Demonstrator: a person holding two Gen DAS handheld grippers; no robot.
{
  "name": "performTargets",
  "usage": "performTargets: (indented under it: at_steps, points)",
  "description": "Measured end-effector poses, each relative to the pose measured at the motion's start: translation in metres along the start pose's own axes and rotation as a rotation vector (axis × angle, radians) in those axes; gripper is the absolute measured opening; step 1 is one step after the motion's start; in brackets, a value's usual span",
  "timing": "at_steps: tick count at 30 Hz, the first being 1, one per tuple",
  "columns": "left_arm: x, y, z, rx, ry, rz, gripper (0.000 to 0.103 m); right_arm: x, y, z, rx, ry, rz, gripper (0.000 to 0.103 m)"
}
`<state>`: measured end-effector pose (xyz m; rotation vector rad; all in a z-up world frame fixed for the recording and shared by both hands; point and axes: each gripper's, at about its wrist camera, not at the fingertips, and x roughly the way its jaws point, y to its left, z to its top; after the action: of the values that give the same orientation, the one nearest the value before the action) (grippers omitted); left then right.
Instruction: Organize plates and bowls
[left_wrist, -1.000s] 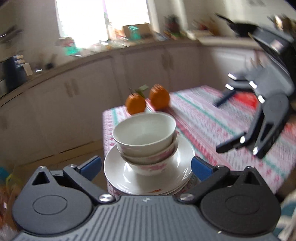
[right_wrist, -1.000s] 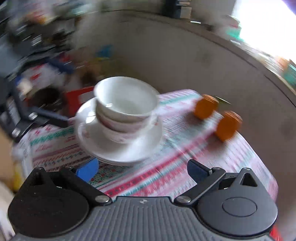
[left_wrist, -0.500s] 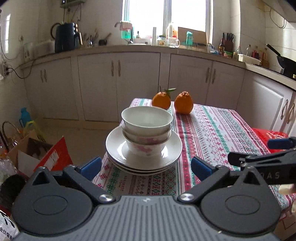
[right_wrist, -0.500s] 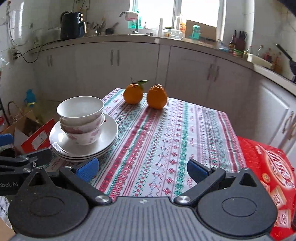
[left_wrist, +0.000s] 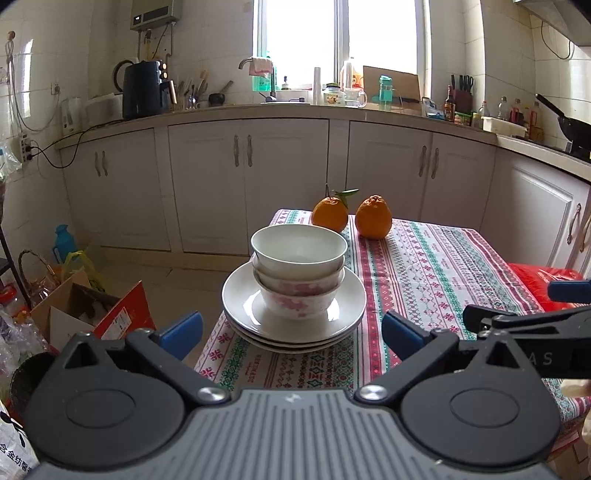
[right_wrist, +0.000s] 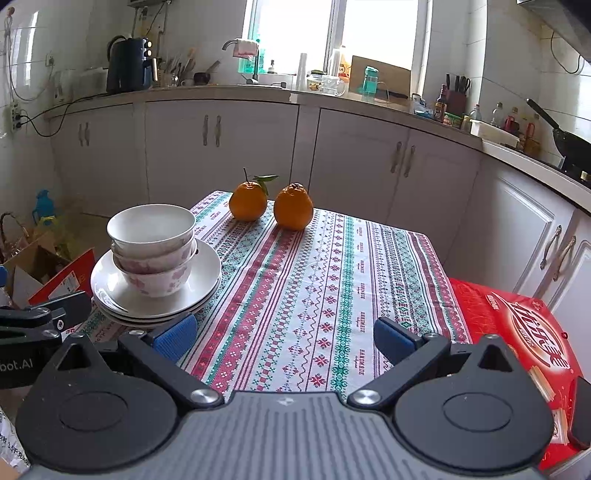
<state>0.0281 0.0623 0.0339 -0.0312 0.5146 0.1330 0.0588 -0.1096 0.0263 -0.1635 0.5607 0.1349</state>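
Three nested bowls (left_wrist: 298, 275) (right_wrist: 153, 251), a plain white one on top of two with pink flowers, stand upright on a stack of white plates (left_wrist: 347, 310) (right_wrist: 207, 273) at the near left corner of the table. My left gripper (left_wrist: 291, 332) is open and empty, just in front of the stack. My right gripper (right_wrist: 282, 338) is open and empty, to the right of the stack, over the tablecloth. Each gripper shows at the edge of the other's view.
Two oranges (left_wrist: 351, 218) (right_wrist: 271, 205) sit at the far end of the patterned tablecloth (right_wrist: 332, 280). A red box (right_wrist: 517, 332) lies to the right of the table. Cardboard boxes and bags (left_wrist: 85, 306) stand on the floor at the left. Kitchen cabinets (left_wrist: 258, 184) run behind.
Both views swung fast a second ago and have now steadied, facing the stack head on. Since half a second ago almost nothing has moved. Both grippers stayed open.
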Motion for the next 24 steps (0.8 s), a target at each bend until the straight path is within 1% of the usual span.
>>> performTargets:
  at_steps: [24]
  points:
    - [-0.0011,-0.0045,0.0014,-0.004,0.000,0.007,0.102,-0.0032,-0.0011,-0.0006,0.002,-0.019,-0.018,0.103]
